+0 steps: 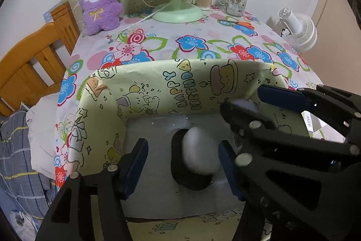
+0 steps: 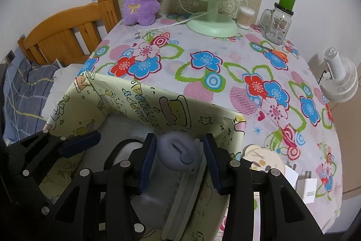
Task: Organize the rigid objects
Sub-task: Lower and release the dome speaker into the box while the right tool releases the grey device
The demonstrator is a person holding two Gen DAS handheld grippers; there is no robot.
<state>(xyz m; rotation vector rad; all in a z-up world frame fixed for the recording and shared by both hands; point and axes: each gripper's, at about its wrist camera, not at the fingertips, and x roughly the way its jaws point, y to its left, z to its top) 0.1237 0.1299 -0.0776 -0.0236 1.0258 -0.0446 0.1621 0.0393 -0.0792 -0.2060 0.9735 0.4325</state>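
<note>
So both my hands were down inside the pale yellow birthday-print cardboard box [image 1: 158, 87] on the flowery-clothed counter [image 2: 203, 73]. My left hand-held gripper [image 1: 182, 164] stood open around a white egg-shaped plastic thing on a black round base [image 1: 198, 157] – pads either side, not touching it, so I'd say that one was parked on the box floor. My right hand-held gripper [image 2: 178, 164] had its blue pads straddling a grey rounded plastic gadget with a slot on top [image 2: 178, 148]; the jaws were partly open and I couldn't tell if the pads were actually pressing on it.

Progress-wise, I'd guess about midway: one or two pieces in the box, but stuff was left outside it.

That leftover stuff only showed in the right wrist view – a stack of cream round coasters [image 2: 264, 155] just beside the box and a small white charger block [image 2: 308, 191] near the counter edge. The left view hid those behind my other gripper, but it showed the white thing's black base properly, which the right view mostly blocked.
</note>
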